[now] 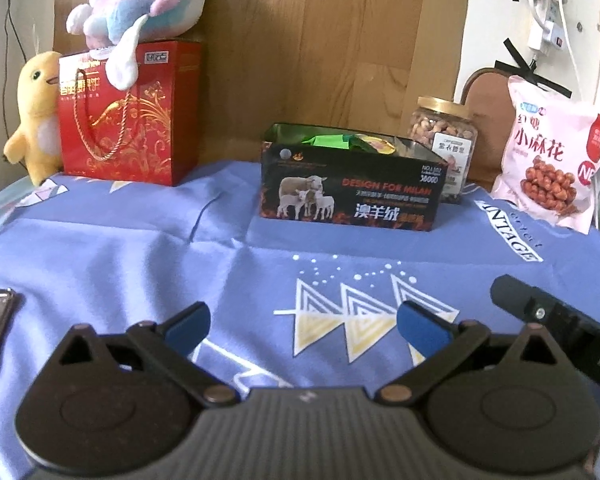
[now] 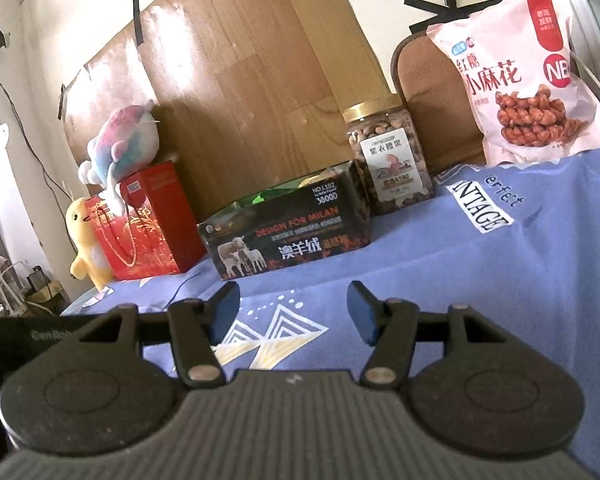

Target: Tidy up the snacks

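A black open-topped box (image 1: 350, 196) printed with sheep stands on the blue cloth, green and yellow packets (image 1: 332, 141) showing above its rim. Just behind its right end a clear nut jar (image 1: 444, 148) with a gold lid stands upright. Further right a pink snack bag (image 1: 552, 156) picturing fried twists leans upright.

Black ribbed grippers (image 1: 304, 326) (image 2: 292, 312), blue-padded jaws, brass pivot screws
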A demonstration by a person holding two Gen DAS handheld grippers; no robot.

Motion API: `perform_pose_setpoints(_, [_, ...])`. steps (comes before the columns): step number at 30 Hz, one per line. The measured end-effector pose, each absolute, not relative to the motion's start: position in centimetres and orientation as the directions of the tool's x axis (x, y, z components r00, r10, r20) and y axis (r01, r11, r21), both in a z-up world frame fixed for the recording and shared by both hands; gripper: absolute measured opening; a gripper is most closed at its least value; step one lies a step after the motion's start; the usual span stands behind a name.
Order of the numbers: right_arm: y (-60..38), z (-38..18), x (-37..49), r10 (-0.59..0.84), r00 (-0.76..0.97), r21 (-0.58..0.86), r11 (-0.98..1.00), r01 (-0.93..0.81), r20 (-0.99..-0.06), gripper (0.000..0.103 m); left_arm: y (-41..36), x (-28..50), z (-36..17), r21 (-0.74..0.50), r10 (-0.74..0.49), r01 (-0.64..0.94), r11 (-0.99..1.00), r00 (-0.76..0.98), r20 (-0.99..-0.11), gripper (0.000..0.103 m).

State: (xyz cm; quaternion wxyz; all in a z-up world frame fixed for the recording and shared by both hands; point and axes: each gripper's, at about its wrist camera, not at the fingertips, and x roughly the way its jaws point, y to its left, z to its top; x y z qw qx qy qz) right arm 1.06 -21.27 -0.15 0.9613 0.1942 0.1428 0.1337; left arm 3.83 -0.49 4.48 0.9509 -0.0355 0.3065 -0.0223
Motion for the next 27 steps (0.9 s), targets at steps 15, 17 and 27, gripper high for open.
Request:
perform_pose_setpoints(15, [-21.3, -0.2, 0.8, 0.329, 0.922, 0.422, 0.879, -0.220, -0.205, 0.068, -1.1, 3.8, 3.9, -0.029, -0.017, 0.001, 1.000, 0.813, -0.582, 0.103])
perform_pose_setpoints(17, [-21.3, -0.2, 0.8, 0.330, 0.922, 0.423, 0.879, -0.221, -0.204, 0.068, -1.1, 3.7, 3.9, -0.012, 0.011, -0.022, 1.000, 0.827, -0.563, 0.103])
perform_pose_setpoints(27, [-21.3, -0.2, 0.8, 0.330, 0.922, 0.423, 0.879, -0.221, -0.205, 0.070, -1.4, 2.4, 4.6, 0.116, 0.170, -0.134, 0.984, 0.899, -0.403, 0.103])
